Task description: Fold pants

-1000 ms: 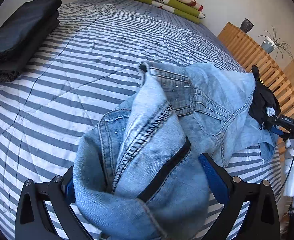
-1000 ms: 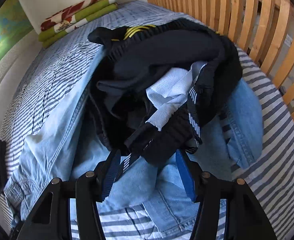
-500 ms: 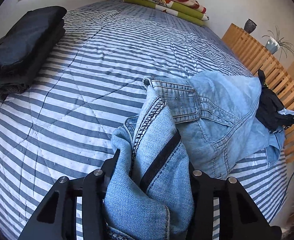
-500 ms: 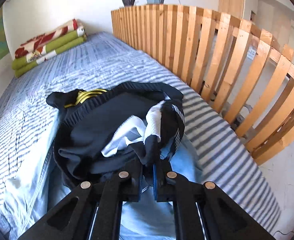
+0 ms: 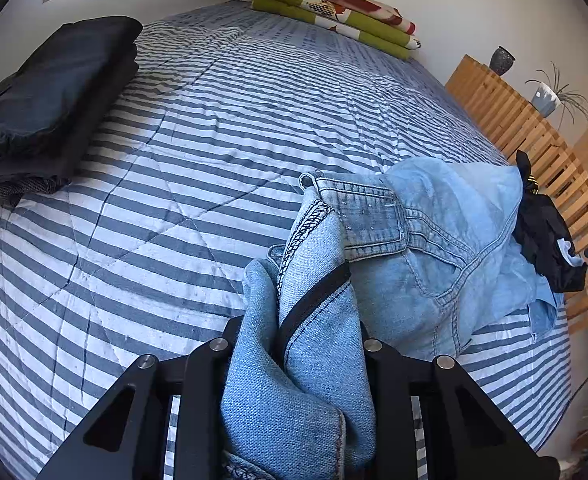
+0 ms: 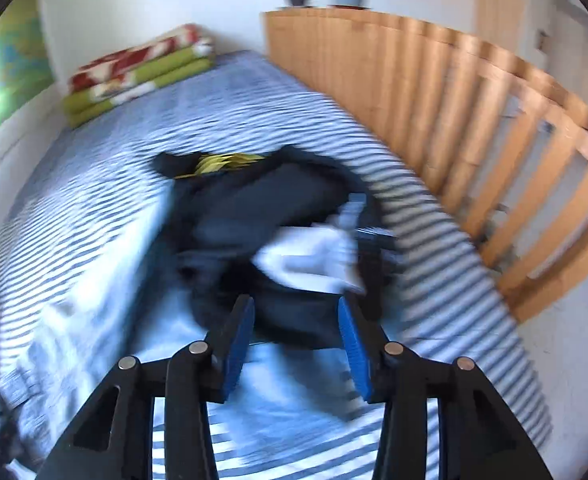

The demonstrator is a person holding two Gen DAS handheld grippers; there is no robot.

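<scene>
Jaws: right gripper (image 6: 296, 354) has just let go of the black garment (image 6: 262, 224), now gaping behind it, while left gripper (image 5: 296, 356) stays clamped on the jeans (image 5: 394, 264) bunched on the bed (image 5: 198, 128), so jeans still buried, folding not started.

Daylight filled the room, bright and even, with soft shadows in the folds of the jeans (image 5: 406, 248). The left wrist view was sharp. The right wrist view was smeared by motion blur across the bed (image 6: 106, 220) and wooden railing (image 6: 474, 152). Both fisheye pictures bowed straight lines and went black at the corners.
</scene>
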